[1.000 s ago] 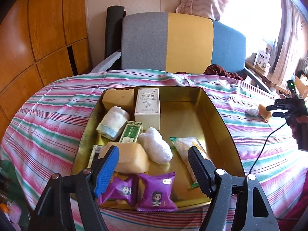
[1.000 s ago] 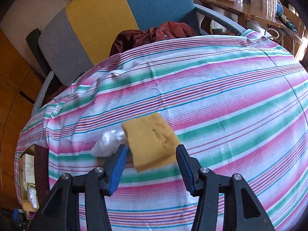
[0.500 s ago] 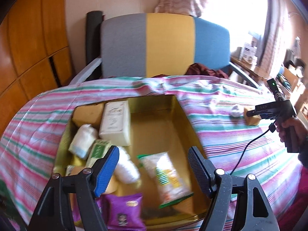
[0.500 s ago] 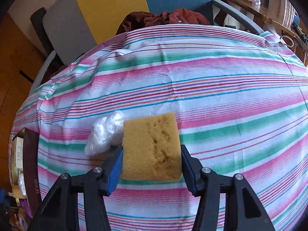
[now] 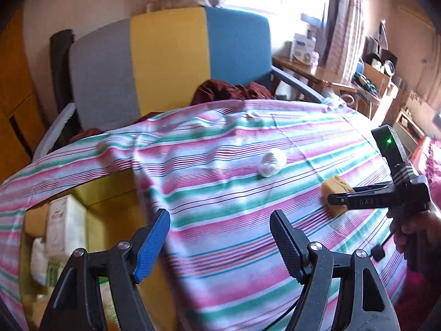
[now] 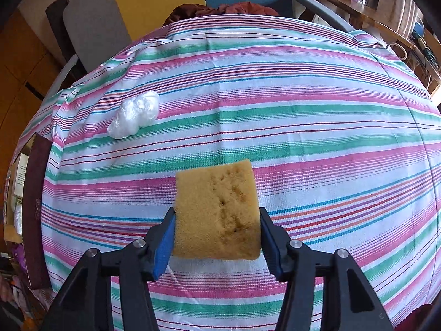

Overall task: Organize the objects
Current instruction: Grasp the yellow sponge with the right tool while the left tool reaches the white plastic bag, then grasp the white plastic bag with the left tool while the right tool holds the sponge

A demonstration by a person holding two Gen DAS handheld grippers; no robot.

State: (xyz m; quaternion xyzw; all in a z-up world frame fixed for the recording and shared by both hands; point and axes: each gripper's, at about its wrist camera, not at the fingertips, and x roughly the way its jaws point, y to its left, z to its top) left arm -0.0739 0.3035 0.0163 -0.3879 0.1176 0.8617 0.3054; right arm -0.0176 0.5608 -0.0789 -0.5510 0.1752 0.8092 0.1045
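two things sit outside the gold tin (image 5: pixel 110 190) on the striped tablecloth (image 6: pixel 303 127) — the yellow sponge (image 6: pixel 217 212) and a white plastic-wrapped bundle (image 6: pixel 135 115). we have the sponge pinched in our right gripper (image 6: pixel 216 237), both pads pressed against its sides, and it looks raised just off the cloth, though we can't be sure of the gap. from the left wrist view the same sponge (image 5: pixel 335 193) shows between the right gripper's (image 5: pixel 335 199) fingers, well to the right of the tin, with the bundle (image 5: pixel 271 161) lying on the cloth between tin and sponge, further back.

our left gripper (image 5: pixel 220 244) hangs wide open with nothing in it, its fingers straddling the tin's right wall and the cloth beside it.

we judge the step in hand to be the carry: the sponge is gripped and now has to travel to the tin. inside it we can make out a white box (image 5: pixel 64 226) and other packets crowded against the left side, so the bare gold floor nearer the right wall looks like the place to aim. the next move calls for a lift high enough to clear the tin's wall, a sweep leftward past the bundle without brushing it, then a release low over the floor — the sponge is soft and could spring aside when the pads let go. the bundle would be left for after.
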